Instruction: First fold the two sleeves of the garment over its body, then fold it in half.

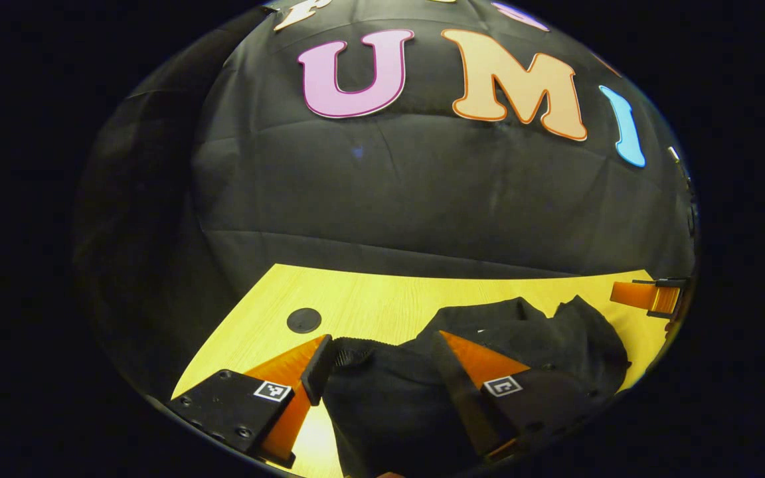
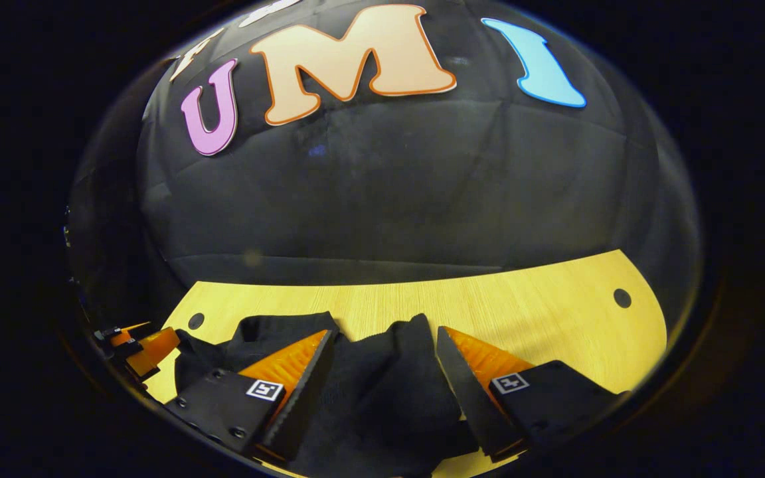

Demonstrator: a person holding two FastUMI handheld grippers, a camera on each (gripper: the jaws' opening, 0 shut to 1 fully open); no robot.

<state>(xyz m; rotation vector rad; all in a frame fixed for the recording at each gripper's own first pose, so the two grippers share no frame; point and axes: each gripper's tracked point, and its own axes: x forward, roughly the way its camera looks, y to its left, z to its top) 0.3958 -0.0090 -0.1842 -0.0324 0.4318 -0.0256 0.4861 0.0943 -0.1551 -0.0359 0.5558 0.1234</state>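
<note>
A black garment (image 1: 528, 332) lies bunched on the yellow wooden table (image 1: 369, 299). My left gripper (image 1: 382, 352) is open, its fingers wide apart, and a fold of the garment with a ribbed edge (image 1: 352, 352) lies between them. In the right gripper view the garment (image 2: 382, 392) lies crumpled between the wide-apart fingers of my open right gripper (image 2: 386, 338). The right gripper (image 1: 648, 295) appears at the far right in the left gripper view. At the left edge of the right gripper view, the left gripper (image 2: 143, 348) is visible.
The table (image 2: 522, 305) reaches back to the black cloth wall. A round black hole (image 1: 303, 320) sits near its left corner, and two such holes (image 2: 621, 298) (image 2: 196, 320) show in the right gripper view. Bare wood lies beyond the garment.
</note>
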